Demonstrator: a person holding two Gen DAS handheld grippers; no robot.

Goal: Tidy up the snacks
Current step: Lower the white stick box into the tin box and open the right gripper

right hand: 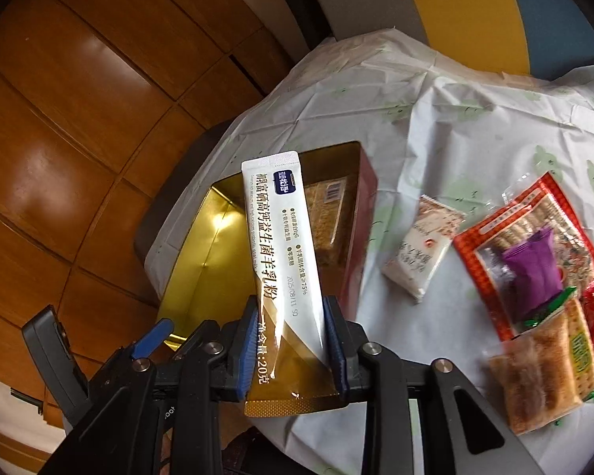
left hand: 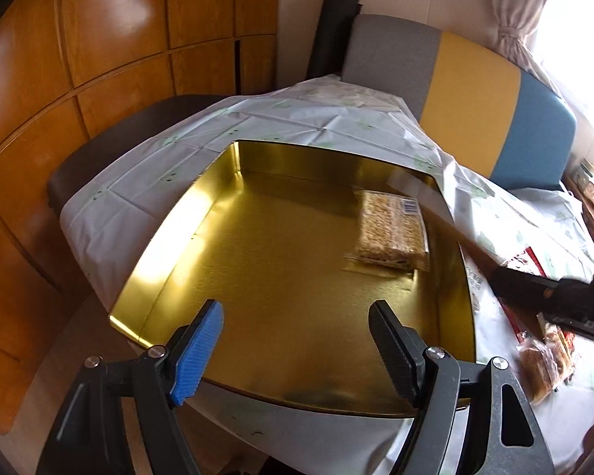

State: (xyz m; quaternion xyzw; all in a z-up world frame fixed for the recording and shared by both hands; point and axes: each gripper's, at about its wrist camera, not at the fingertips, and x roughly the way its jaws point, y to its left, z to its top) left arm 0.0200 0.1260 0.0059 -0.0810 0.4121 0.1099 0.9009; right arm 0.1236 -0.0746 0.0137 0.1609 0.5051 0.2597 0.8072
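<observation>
A gold-lined tin box (left hand: 202, 237) sits open on the table; it also shows in the right wrist view (right hand: 202, 261) with its dark red outer wall. One clear-wrapped grain bar (left hand: 392, 229) lies at its far right inside. My left gripper (left hand: 297, 328) is open and empty above the box's near edge. My right gripper (right hand: 291, 328) is shut on a long white and gold powder sachet (right hand: 281, 245), held above the box. The sachet's blurred tip (left hand: 419, 194) crosses the box's right rim in the left wrist view.
Loose snacks lie on the white tablecloth right of the box: a small white packet (right hand: 419, 249), a red bag of biscuits (right hand: 534, 253) and a brown pastry pack (right hand: 534, 384). A grey, yellow and blue cushion (left hand: 475, 103) is beyond the table. Wooden cabinets (left hand: 99, 39) stand left.
</observation>
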